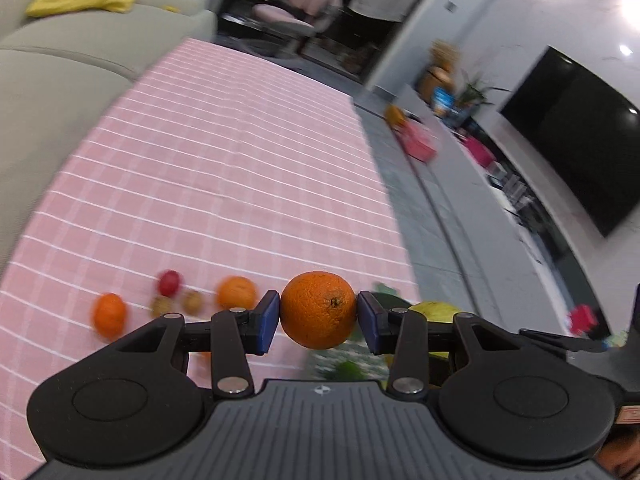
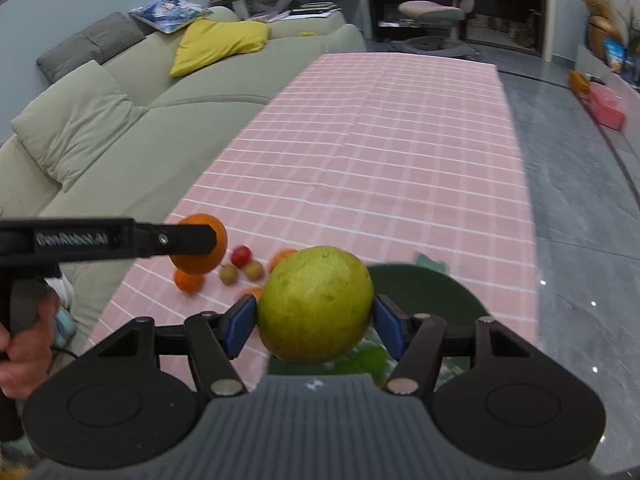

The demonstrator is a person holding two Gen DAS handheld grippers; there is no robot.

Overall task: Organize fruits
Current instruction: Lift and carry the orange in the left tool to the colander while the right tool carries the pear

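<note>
My left gripper point(image 1: 318, 318) is shut on an orange point(image 1: 318, 310) and holds it above the pink checked tablecloth point(image 1: 224, 168). It also shows in the right wrist view point(image 2: 200, 246), still holding the orange point(image 2: 216, 236). My right gripper point(image 2: 316, 322) is shut on a large green-yellow pear-like fruit point(image 2: 316, 304), held above a dark green bowl point(image 2: 432, 284). Loose fruits lie on the cloth: two oranges point(image 1: 109, 315) point(image 1: 237, 292), a red one point(image 1: 169, 282) and two small brown ones point(image 1: 193, 300).
A grey-green sofa point(image 2: 120, 128) with a yellow cushion point(image 2: 220, 44) runs along the table's left side. Grey floor point(image 2: 580, 200) lies to the right, with a pink box point(image 2: 606, 106) and a TV point(image 1: 576, 136) beyond. A pink chair point(image 2: 436, 8) stands at the far end.
</note>
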